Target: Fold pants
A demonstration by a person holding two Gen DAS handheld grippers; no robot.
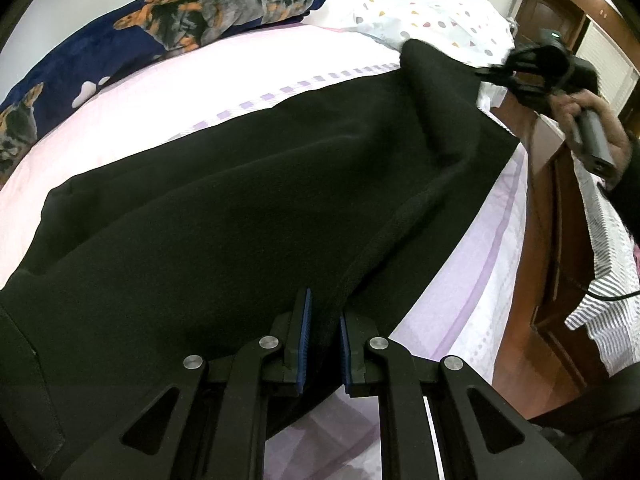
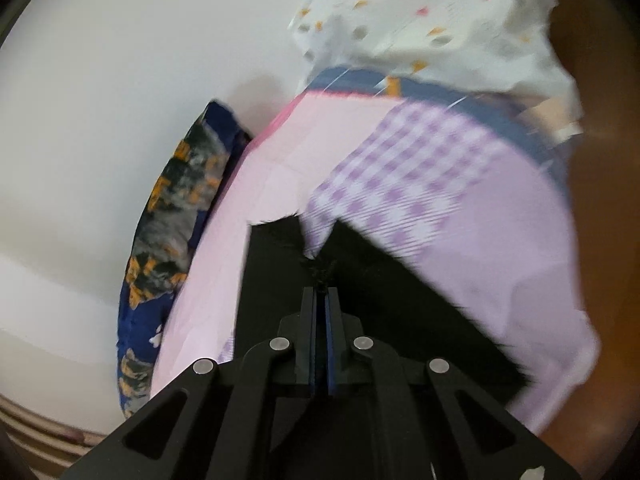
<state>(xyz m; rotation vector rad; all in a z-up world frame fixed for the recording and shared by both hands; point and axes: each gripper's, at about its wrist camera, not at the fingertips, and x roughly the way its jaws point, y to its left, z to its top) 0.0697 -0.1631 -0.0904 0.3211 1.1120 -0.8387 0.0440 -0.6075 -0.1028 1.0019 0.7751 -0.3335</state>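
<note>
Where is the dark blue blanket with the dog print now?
In the left wrist view the dog-print blanket lies along the far left edge of the bed, against the white wall, beyond the black pants.

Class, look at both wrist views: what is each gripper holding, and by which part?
Both hold the black pants. The left gripper pinches a side edge; the right gripper is shut on fabric at the far end, exact part unclear through blur.
</note>
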